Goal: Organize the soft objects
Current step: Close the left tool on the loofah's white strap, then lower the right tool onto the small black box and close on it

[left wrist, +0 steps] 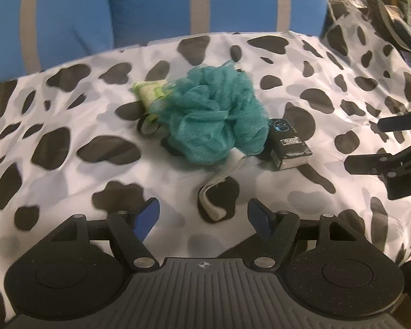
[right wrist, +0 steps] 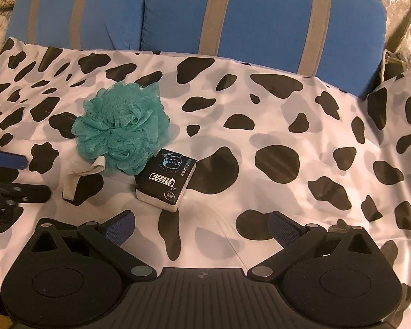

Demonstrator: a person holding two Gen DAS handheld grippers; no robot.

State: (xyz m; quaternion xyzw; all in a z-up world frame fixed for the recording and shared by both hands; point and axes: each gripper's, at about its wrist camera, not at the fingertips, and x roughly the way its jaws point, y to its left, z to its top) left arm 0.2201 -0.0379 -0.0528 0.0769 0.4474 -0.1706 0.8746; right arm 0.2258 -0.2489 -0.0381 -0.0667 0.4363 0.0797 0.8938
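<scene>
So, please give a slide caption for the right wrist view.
Open right gripper above cow-print cloth, facing teal bath pouf and black tissue pack.

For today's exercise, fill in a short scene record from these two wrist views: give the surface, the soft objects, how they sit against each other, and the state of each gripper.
surface: cow-print cloth spread in front of blue striped cushions
main object: teal mesh bath pouf with a pale loop strap
beside it: black tissue pack, touching the pouf's edge
behind pouf: light green item, partly hidden, type unclear
left gripper: open, empty, the strap's end lies between its fingers
right gripper: open, empty, near the tissue pack
</scene>
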